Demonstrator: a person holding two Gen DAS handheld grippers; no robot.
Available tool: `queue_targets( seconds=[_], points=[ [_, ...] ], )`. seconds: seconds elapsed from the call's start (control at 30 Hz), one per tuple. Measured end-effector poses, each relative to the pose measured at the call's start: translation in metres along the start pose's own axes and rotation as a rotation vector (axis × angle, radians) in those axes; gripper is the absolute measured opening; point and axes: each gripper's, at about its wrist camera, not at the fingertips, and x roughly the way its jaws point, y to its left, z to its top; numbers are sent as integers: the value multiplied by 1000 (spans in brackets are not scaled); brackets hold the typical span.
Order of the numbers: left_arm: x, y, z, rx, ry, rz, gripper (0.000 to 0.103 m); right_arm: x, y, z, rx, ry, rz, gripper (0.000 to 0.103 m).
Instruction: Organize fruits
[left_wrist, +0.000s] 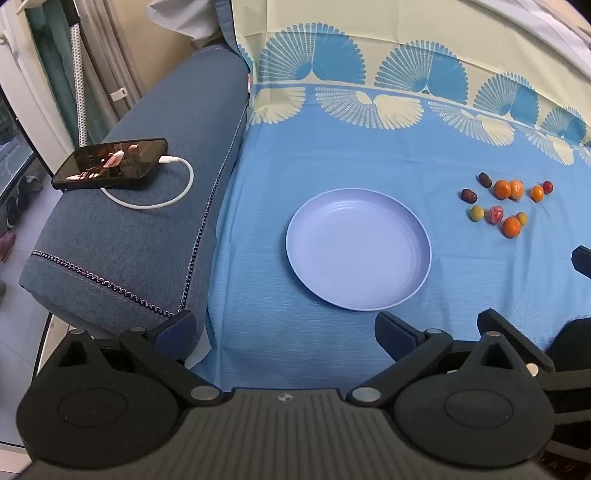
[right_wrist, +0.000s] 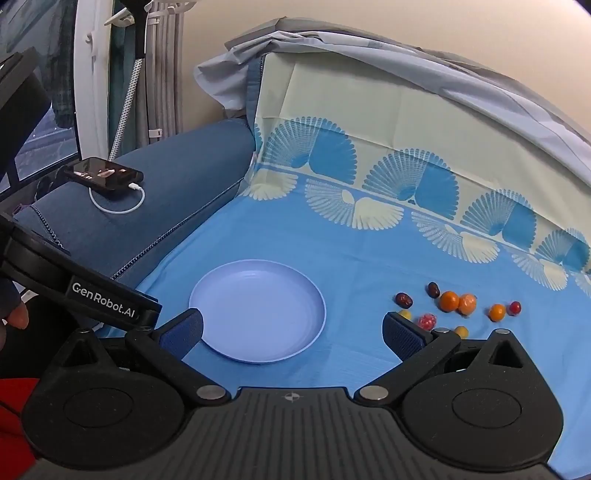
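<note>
An empty lilac plate (left_wrist: 357, 249) (right_wrist: 258, 312) lies on the blue cloth. To its right sits a cluster of small fruits (left_wrist: 508, 205) (right_wrist: 454, 306): orange kumquats (left_wrist: 502, 188), dark red dates (left_wrist: 468, 195), yellow-green ones (left_wrist: 477, 213) and a red wrapped one (left_wrist: 494, 215). My left gripper (left_wrist: 286, 334) is open and empty, held above the cloth just in front of the plate. My right gripper (right_wrist: 293, 330) is open and empty, near the plate's front; its right finger hides part of the fruits.
A blue sofa armrest (left_wrist: 147, 221) on the left carries a phone (left_wrist: 110, 162) (right_wrist: 103, 173) with a white charging cable (left_wrist: 162, 201). The patterned cloth (left_wrist: 369, 147) runs up the sofa back. The left gripper's body (right_wrist: 92, 295) shows at the left of the right wrist view.
</note>
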Motion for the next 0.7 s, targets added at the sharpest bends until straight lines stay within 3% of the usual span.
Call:
queue_targets(
  seconds=[0.7],
  points=[
    [1,-1,-1,5,4,2,103,1,0,-1,3,-10,-3,103]
  ],
)
